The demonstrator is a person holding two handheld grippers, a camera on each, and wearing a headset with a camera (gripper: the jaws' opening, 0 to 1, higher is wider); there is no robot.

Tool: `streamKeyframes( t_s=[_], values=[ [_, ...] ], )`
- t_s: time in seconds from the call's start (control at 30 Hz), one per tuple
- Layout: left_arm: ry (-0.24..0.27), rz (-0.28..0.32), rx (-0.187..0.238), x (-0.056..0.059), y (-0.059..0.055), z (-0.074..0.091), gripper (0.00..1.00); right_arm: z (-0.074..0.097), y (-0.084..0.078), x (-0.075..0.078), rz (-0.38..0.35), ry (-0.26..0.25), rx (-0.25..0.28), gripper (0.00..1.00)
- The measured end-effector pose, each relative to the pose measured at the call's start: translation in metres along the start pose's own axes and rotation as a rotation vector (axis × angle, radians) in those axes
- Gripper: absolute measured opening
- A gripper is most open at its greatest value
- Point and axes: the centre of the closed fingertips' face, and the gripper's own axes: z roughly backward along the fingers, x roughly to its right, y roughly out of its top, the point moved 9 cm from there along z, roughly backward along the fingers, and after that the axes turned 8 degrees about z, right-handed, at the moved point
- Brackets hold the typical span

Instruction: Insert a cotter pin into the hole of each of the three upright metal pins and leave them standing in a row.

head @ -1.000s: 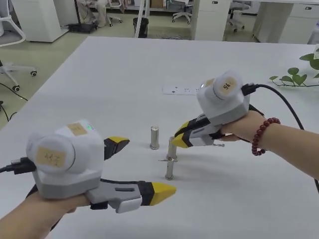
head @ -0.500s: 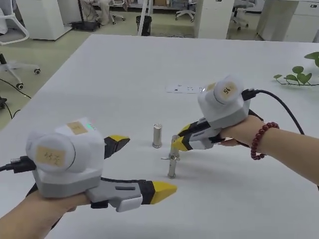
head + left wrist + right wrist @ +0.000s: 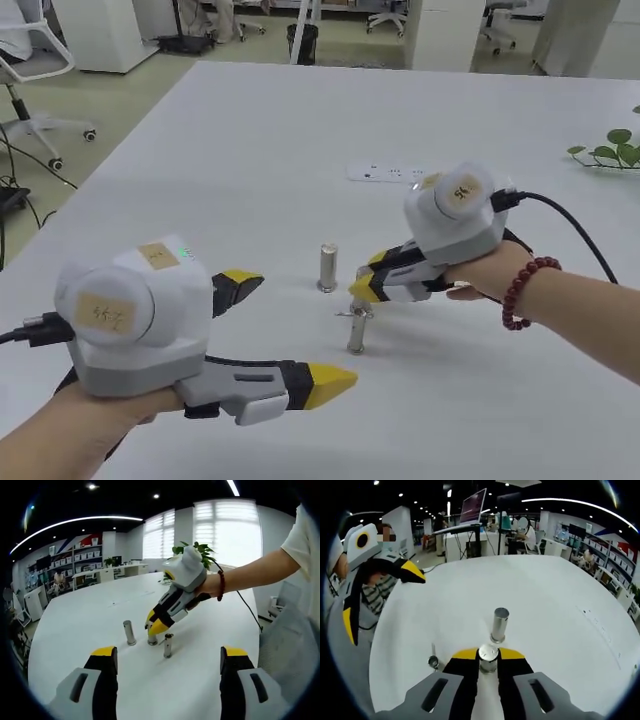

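Three short silver metal pins (image 3: 328,268) are standing upright on the white desk (image 3: 250,150), long axes vertical, in a row running away from us. We are seeing a thin wire cotter pin (image 3: 352,314) lying level, crosswise through the nearest pin (image 3: 356,336) at its top. Our right tool (image 3: 362,287) is pinching the middle pin (image 3: 488,659); our left tool (image 3: 288,332) is hovering just beside the row, jaws spread wide.

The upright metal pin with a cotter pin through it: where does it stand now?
In the head view the cotter-pinned metal pin ends the row nearest the person, close beside the right gripper, whose jaws clamp the middle metal pin.
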Motion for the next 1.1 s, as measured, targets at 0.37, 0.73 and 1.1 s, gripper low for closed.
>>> streamKeyframes(
  t_s=[0.37, 0.73, 1.1],
  values=[
    [0.001, 0.002, 0.003, 0.000, 0.000, 0.000, 0.84, 0.002, 0.001, 0.000, 0.021, 0.016, -0.003, 0.13],
    [-0.006, 0.006, 0.005, 0.004, -0.001, -0.001, 0.84, 0.018, -0.006, -0.001, 0.061, 0.046, -0.005, 0.13],
    [-0.022, -0.001, 0.015, 0.009, 0.001, -0.002, 0.84, 0.039, -0.023, -0.008, 0.053, 0.087, -0.002, 0.13]
  ],
)
